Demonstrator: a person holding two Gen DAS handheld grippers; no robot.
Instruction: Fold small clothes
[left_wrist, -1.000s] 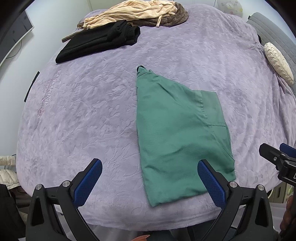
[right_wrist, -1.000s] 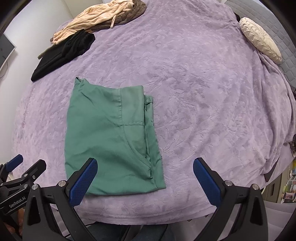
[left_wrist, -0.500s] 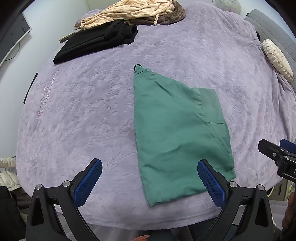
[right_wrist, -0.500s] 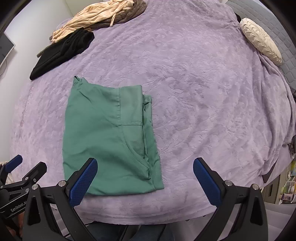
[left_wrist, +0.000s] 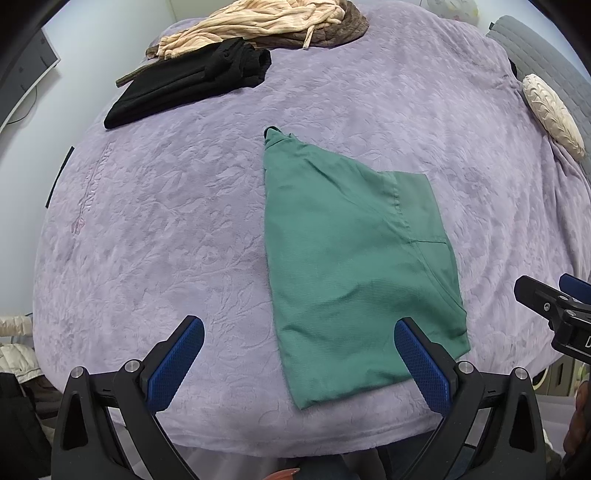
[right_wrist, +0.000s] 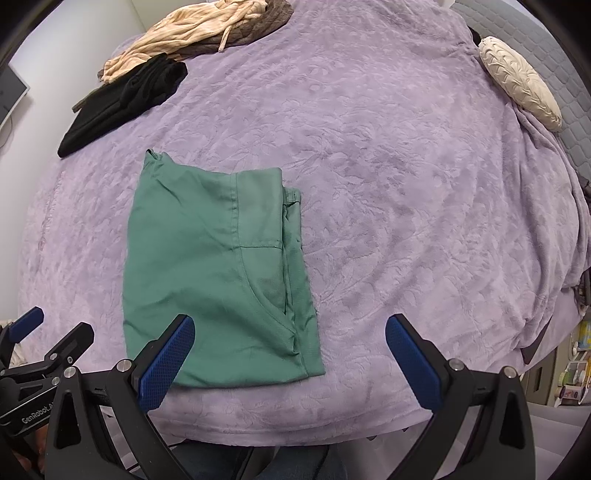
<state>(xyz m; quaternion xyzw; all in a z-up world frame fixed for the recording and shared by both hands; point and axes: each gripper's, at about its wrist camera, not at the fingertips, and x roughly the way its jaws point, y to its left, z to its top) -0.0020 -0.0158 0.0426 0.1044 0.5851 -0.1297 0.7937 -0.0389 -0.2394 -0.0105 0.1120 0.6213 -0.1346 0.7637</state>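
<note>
Your left hand-held gripper (left_wrist: 299, 360) and right hand-held gripper (right_wrist: 290, 360) both hang released at the bottom of their frames, holding nothing. Just past them, the green shorts (right_wrist: 218, 273) lie folded in half on the purple bedspread (right_wrist: 406, 184), centre-left in the right view. Pinch only the top layer and the fold could slide apart; the plush cover may snag too. Farther off, upper left, lie a black garment (left_wrist: 192, 81) and a beige garment (left_wrist: 255, 22).

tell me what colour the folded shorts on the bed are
Green, a plain teal-like shade with no print. The shorts show best in the right wrist view.
</note>
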